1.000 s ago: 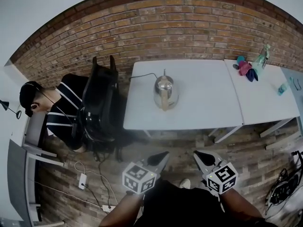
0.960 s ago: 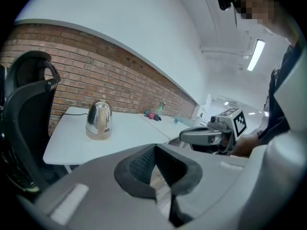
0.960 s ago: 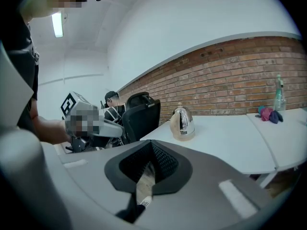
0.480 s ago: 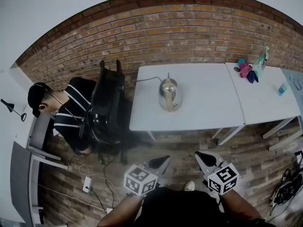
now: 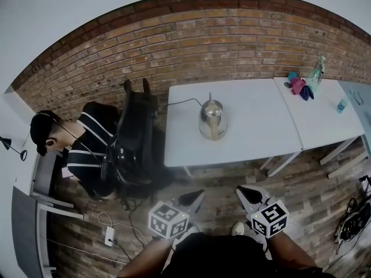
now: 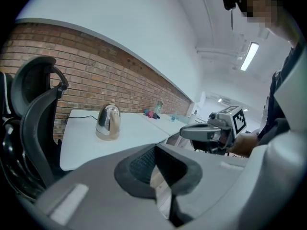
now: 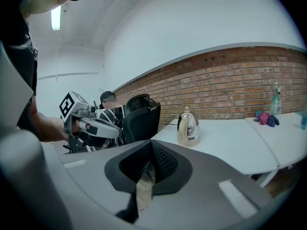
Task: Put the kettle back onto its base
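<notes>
A shiny steel kettle with a pale handle stands upright on the white table, well ahead of both grippers. It rests on a pale round foot, and a black cord runs off from there. My left gripper and right gripper hang side by side over the wooden floor, short of the table's front edge. Both are shut with nothing in them. In the gripper views the kettle shows far beyond the closed jaws. Each gripper also sees the other: the right gripper and the left gripper.
A black office chair stands at the table's left end, with a seated person in a striped top beside it. A second white table on the right carries a bottle and small coloured things. Cables and a power strip lie on the floor.
The table and kettle have drifted a little right and lower in the head view as I came closer. Both grippers stay shut and side by side.
</notes>
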Tool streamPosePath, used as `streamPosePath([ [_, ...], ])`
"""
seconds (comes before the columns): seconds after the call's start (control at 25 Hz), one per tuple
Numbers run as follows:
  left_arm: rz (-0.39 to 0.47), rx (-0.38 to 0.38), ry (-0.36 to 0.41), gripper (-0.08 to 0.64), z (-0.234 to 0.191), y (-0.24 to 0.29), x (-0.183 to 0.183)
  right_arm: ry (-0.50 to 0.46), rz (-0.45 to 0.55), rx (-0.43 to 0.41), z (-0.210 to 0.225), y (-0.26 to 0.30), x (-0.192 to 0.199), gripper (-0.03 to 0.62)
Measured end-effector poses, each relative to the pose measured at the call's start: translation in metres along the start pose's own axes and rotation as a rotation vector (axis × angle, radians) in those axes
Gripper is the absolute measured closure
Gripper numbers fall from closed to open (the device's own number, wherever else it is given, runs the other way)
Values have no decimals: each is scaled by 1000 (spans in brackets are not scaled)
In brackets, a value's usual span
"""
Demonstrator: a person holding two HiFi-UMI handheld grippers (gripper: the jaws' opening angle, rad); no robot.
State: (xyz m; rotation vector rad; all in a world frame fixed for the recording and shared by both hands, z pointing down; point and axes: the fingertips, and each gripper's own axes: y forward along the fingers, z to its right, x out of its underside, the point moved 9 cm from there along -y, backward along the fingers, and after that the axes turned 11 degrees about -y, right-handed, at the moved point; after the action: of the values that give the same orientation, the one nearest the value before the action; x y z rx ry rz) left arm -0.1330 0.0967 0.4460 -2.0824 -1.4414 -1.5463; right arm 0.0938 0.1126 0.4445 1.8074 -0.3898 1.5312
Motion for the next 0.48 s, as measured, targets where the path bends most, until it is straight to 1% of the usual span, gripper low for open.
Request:
streamPosePath([
  [0.28, -2, 24, 18, 558, -10, -9, -4, 5, -6, 23, -12, 10, -6, 567],
  [0.48, -14, 36, 16, 558, -11, -9, 1, 6, -12, 27, -16, 11, -5, 568],
])
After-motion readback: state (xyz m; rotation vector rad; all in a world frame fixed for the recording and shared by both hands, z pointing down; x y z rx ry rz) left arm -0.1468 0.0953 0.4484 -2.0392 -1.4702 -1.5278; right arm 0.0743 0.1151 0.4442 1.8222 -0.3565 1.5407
